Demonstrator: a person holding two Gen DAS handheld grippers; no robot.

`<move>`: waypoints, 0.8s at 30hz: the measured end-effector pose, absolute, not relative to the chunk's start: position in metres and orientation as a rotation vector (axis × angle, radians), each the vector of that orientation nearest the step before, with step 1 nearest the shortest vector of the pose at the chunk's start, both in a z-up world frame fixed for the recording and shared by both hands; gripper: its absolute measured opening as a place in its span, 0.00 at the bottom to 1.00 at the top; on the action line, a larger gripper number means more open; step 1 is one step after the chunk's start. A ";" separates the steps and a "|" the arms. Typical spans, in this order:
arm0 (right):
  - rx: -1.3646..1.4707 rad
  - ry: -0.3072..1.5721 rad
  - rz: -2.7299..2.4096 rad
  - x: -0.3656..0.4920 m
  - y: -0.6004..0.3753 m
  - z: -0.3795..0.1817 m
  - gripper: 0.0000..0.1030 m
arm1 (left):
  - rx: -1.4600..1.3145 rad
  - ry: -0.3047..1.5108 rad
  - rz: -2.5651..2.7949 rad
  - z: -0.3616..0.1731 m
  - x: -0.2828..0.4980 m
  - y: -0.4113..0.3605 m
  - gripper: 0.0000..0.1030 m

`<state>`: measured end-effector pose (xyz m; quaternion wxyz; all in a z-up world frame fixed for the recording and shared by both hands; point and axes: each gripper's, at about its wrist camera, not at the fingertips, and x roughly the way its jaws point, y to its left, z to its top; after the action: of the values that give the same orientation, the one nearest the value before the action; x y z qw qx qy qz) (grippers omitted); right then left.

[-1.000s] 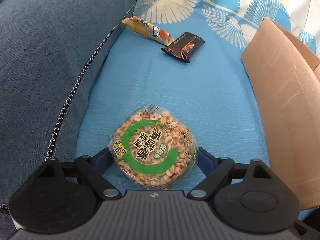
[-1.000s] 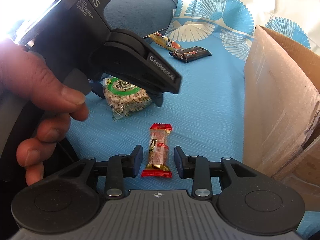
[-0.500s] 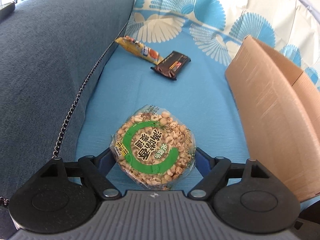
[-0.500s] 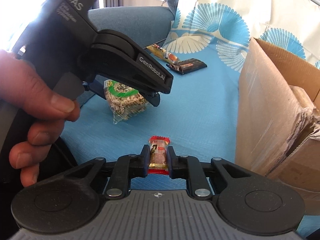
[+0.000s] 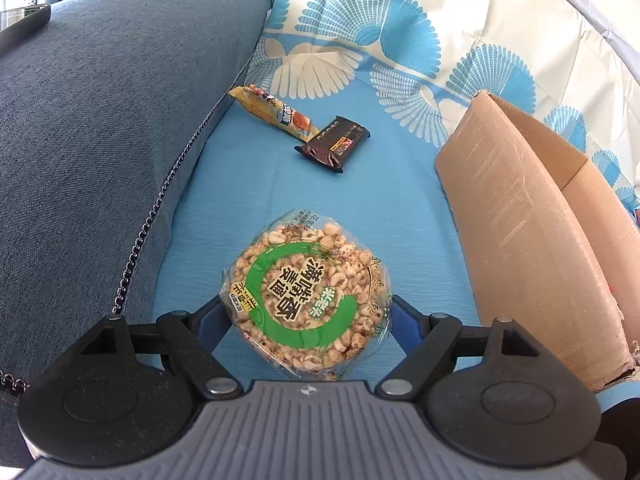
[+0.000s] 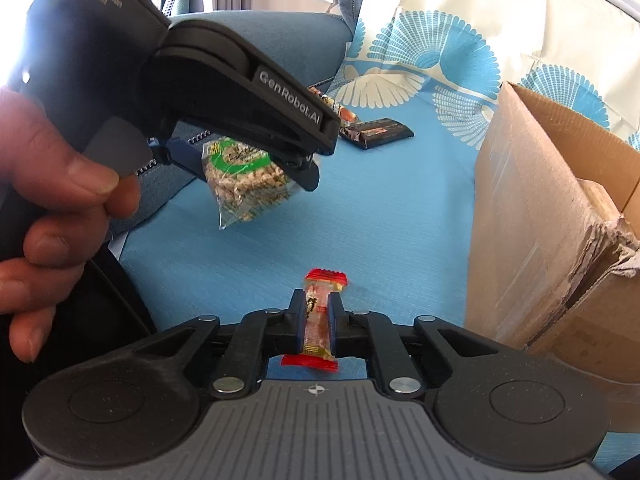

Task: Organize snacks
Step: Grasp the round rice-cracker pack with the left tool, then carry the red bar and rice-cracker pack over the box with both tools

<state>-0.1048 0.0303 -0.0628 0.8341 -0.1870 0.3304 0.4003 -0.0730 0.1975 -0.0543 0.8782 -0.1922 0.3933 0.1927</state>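
Left gripper (image 6: 256, 168) tilts down, clamping puffed-grain pack (image 6: 244, 172)

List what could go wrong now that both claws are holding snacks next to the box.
1. The right claw pinches the small red-ended candy only at its slim middle; it may twist or slip out.
2. The left claw grips the round puffed-grain pack by its edges; the crinkly wrapper could slide free.
3. The cardboard box wall stands tall; a low carry might snag.

light: bright daylight, perhaps upper left | edges: fisheye-bent | blur: slight
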 end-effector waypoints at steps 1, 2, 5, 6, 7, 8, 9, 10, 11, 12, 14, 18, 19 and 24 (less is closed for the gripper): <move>-0.404 0.702 0.849 -0.105 0.031 -0.063 0.13 | -0.400 0.821 0.401 -0.054 -0.073 0.198 0.83; -0.408 0.704 0.851 -0.106 0.031 -0.064 0.16 | -0.400 0.821 0.400 -0.054 -0.073 0.197 0.83; -0.414 0.720 0.846 -0.105 0.033 -0.067 0.25 | -0.402 0.822 0.401 -0.054 -0.072 0.198 0.83; -0.418 0.728 0.843 -0.106 0.034 -0.068 0.28 | -0.402 0.823 0.402 -0.054 -0.072 0.198 0.83; -0.424 0.734 0.840 -0.106 0.035 -0.070 0.29 | -0.403 0.824 0.402 -0.055 -0.072 0.197 0.83; -0.425 0.735 0.839 -0.106 0.035 -0.071 0.30 | -0.403 0.825 0.402 -0.055 -0.072 0.197 0.83; -0.423 0.734 0.838 -0.106 0.036 -0.072 0.31 | -0.403 0.826 0.402 -0.055 -0.072 0.197 0.83; -0.421 0.734 0.838 -0.105 0.036 -0.073 0.31 | -0.403 0.826 0.402 -0.055 -0.071 0.198 0.83; -0.419 0.735 0.839 -0.105 0.037 -0.073 0.31 | -0.403 0.826 0.402 -0.055 -0.071 0.198 0.83; -0.417 0.735 0.841 -0.104 0.037 -0.074 0.31 | -0.402 0.827 0.402 -0.056 -0.071 0.198 0.83; -0.425 0.727 0.850 -0.104 0.037 -0.074 0.28 | -0.399 0.828 0.403 -0.056 -0.070 0.198 0.83; -0.453 0.690 0.861 -0.107 0.036 -0.071 0.17 | -0.387 0.826 0.398 -0.056 -0.070 0.197 0.83; -0.449 0.682 0.862 -0.108 0.035 -0.069 0.17 | -0.383 0.822 0.397 -0.055 -0.071 0.196 0.83; -0.412 0.605 0.853 -0.116 0.026 -0.044 0.17 | -0.400 0.796 0.386 -0.050 -0.082 0.194 0.83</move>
<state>-0.1158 0.0260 -0.0440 0.8461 -0.1955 0.2870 0.4045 -0.0824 0.1945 -0.0500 0.8844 -0.1920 0.3828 0.1854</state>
